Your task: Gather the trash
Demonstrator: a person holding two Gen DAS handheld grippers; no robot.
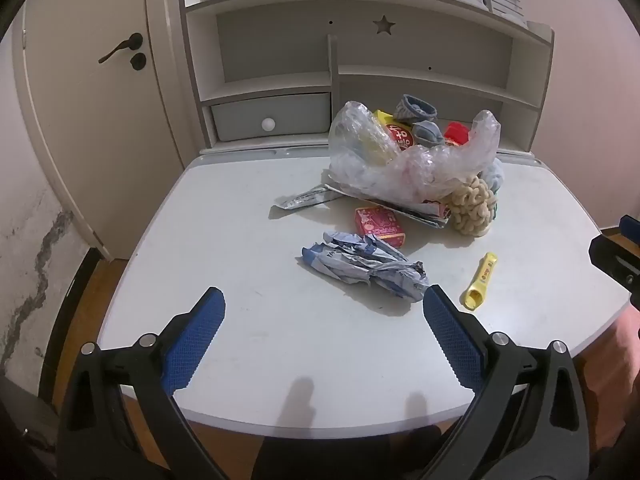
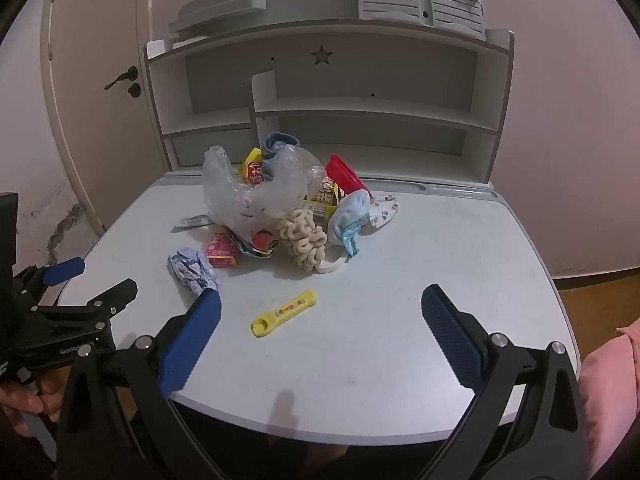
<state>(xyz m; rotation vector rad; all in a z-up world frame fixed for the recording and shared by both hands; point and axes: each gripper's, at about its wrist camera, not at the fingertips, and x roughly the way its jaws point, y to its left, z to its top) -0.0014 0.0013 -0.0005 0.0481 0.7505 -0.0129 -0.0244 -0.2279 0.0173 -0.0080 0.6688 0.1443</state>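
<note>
Both grippers hang wide open and empty over the near edge of the pale tabletop; the left gripper sits nearer the crumpled blue-white wrapper, which lies just ahead and slightly right, long axis slanting toward its right finger; the right gripper faces a yellow tube, possibly a candy container; a plastic bag sits beyond.

Yellow tube, red box, blue-white crumpled wrapper.
</note>
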